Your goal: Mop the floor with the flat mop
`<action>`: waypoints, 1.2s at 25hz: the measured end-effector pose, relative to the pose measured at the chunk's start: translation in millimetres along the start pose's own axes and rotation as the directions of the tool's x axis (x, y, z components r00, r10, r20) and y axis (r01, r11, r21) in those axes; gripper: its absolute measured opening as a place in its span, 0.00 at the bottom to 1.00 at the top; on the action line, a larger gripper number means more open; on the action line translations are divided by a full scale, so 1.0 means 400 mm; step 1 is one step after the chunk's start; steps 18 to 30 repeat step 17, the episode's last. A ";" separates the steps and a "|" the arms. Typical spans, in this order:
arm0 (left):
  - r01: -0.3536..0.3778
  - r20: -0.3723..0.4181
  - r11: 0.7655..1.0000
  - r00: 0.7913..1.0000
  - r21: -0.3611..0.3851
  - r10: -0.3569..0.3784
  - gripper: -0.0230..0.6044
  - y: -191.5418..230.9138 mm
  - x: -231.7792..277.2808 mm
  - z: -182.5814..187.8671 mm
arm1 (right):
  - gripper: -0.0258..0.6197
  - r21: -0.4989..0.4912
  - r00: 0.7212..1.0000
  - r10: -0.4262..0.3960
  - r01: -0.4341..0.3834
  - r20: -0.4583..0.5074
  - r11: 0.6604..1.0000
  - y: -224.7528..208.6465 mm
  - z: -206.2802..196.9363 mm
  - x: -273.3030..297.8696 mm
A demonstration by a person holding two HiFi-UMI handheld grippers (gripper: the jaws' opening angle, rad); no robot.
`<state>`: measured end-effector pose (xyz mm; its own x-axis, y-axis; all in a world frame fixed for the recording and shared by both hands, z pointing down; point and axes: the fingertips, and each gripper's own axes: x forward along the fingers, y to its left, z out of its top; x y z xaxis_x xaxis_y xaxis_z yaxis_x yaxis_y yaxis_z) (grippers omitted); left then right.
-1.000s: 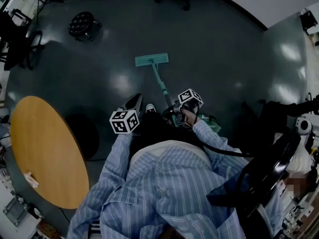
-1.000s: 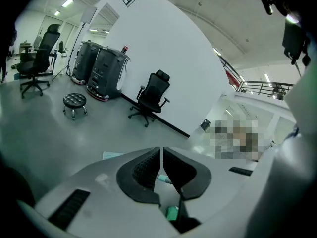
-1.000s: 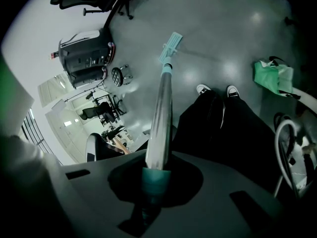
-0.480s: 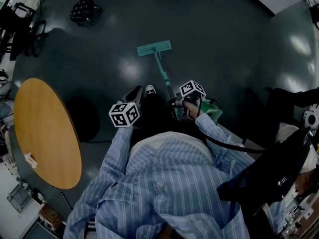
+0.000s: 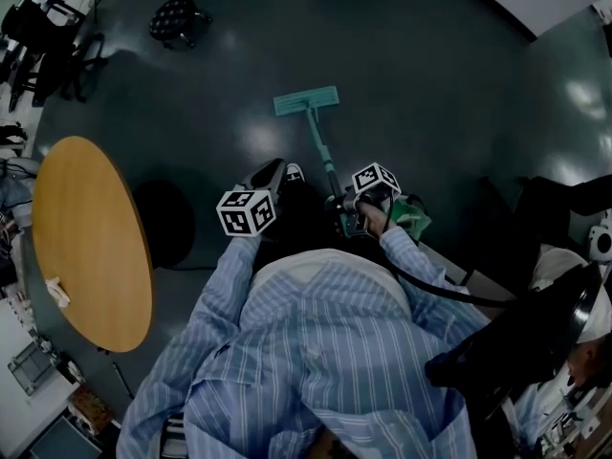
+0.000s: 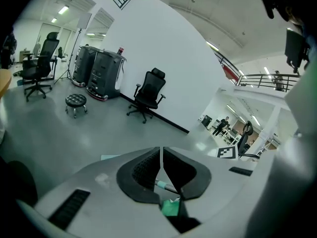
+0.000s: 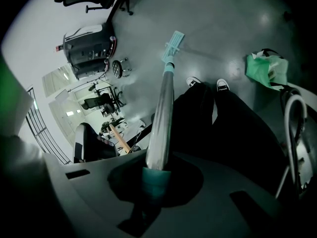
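Observation:
The flat mop has a teal head lying flat on the dark floor ahead of the person's shoes. Its handle slants back to my right gripper, which is shut on it. In the right gripper view the handle rises from between the jaws of my right gripper to the mop head. My left gripper is held left of the handle, apart from it. In the left gripper view the jaws of my left gripper stand together with nothing between them.
A round wooden table stands at the left. A black stool and office chairs are at the far left. A green bag lies by the right gripper. A dark chair is close at the right.
The mop head has shifted slightly to the right in the head view, and the view itself has swung a little. The right gripper stays shut on the handle; the left stays empty.

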<state>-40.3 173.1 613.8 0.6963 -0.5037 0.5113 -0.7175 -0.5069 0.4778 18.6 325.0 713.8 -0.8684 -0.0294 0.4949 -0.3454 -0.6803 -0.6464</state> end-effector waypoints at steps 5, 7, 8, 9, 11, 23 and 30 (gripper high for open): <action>0.009 0.002 1.000 1.000 0.019 -0.009 0.07 -0.016 0.005 0.005 | 0.09 -0.004 1.000 -0.004 0.004 0.003 1.000 -0.003 -0.001 0.001; 0.007 0.007 1.000 1.000 0.020 -0.007 0.07 -0.016 0.002 0.004 | 0.09 -0.008 1.000 -0.006 0.006 0.001 1.000 -0.004 -0.002 0.002; 0.004 0.012 1.000 1.000 0.018 -0.004 0.07 -0.014 0.000 0.005 | 0.09 -0.011 1.000 -0.007 0.007 0.000 1.000 -0.003 -0.002 0.002; -0.001 0.016 1.000 1.000 0.014 0.000 0.07 -0.012 -0.001 0.006 | 0.09 -0.013 1.000 -0.008 0.008 -0.001 1.000 -0.003 -0.001 0.002; -0.009 0.024 1.000 1.000 0.006 0.009 0.07 -0.005 -0.004 0.008 | 0.09 -0.015 1.000 -0.009 0.009 -0.001 1.000 -0.002 0.001 0.003; -0.014 0.028 1.000 0.999 -0.005 0.014 0.07 0.008 -0.023 0.009 | 0.09 -0.009 1.000 -0.007 0.007 0.008 1.000 0.002 -0.009 0.011; -0.014 0.028 1.000 0.999 -0.005 0.014 0.07 0.008 -0.023 0.009 | 0.09 -0.009 1.000 -0.007 0.007 0.008 1.000 0.002 -0.009 0.011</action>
